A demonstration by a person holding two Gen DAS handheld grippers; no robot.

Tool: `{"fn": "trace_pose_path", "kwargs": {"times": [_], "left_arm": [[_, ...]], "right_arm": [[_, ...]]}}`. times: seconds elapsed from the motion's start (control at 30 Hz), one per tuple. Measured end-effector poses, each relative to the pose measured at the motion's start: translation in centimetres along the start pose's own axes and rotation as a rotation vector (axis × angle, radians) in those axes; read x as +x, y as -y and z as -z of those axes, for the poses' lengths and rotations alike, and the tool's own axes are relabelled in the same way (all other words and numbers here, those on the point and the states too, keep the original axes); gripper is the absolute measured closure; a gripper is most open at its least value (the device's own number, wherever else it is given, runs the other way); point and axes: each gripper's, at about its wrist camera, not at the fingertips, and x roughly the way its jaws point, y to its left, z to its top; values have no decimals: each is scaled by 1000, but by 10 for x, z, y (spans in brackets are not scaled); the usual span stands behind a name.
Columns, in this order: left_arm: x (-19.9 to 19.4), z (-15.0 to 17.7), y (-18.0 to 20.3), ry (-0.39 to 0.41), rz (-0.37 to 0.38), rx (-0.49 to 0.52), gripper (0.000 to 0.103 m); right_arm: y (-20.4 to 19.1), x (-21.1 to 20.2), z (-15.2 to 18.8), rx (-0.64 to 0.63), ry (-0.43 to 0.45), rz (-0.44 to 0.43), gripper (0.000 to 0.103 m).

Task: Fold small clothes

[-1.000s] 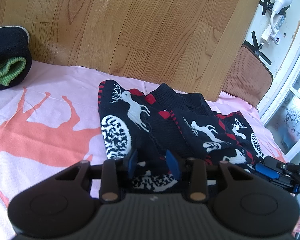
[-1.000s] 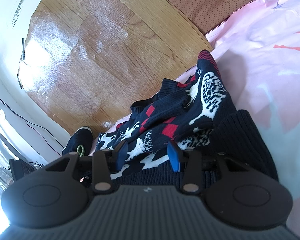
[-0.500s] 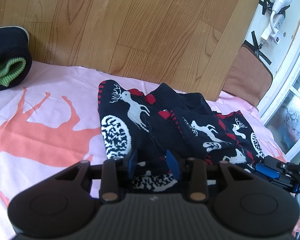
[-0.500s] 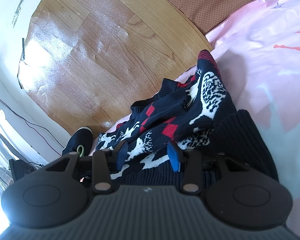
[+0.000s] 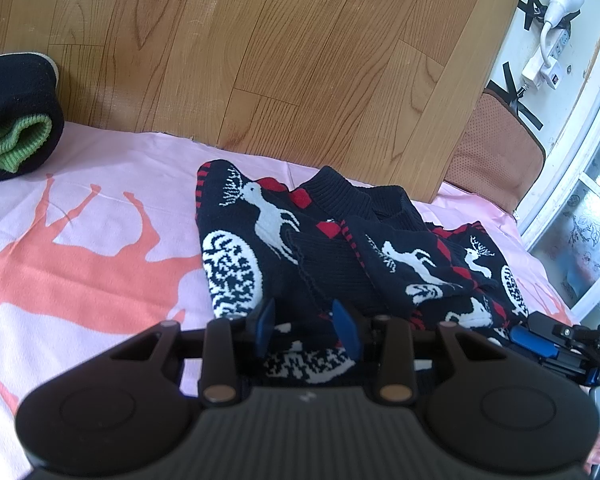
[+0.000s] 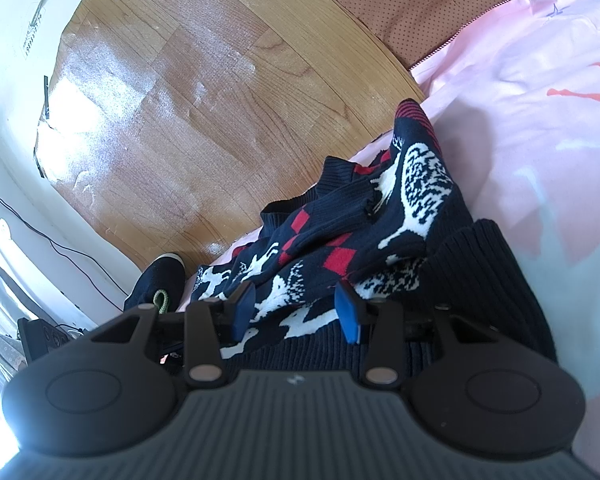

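Nearest in the left wrist view, the left gripper [image 5: 306, 330] points down at the near hem of a navy knitted sweater with white deer and red diamonds [image 5: 284, 256]. Its blue pads stand apart with patterned knit showing in the gap, but whether they pinch the cloth cannot be told. At the near right edge of that view the right gripper [image 5: 540, 340] shows in part, a blue piece of it lying by the sweater's right end.

In the right wrist view the right gripper [image 6: 296, 312] has its blue fingers [image 6: 348, 314] apart over the ribbed navy hem and deer pattern; a grip cannot be made out here either.

The sweater lies crumpled on a pink bed sheet printed with coral deer shapes [image 5: 80, 248], near the sheet's far edge. Its sleeves are folded across the body, the ribbed collar faces far, and a red-striped cuff sits at the far left corner.

To the far left on the sheet rests a rolled dark garment with a green knitted edge [image 5: 16, 136]. Beyond the sheet rises a wood-grain panel [image 5: 260, 60]. At the far right a brown perforated cushion [image 5: 496, 148] leans beside it, with a white power strip with a plugged lamp [image 5: 548, 40] taped to the wall above.
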Motion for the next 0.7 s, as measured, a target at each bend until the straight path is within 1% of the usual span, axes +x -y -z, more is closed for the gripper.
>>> {"fn": "trace_pose_path", "kwargs": {"times": [0.7], "left_arm": [[0,0,1,-1,-1,3,68]], "right_arm": [[-1,0,0,5,9,11,55]]}}
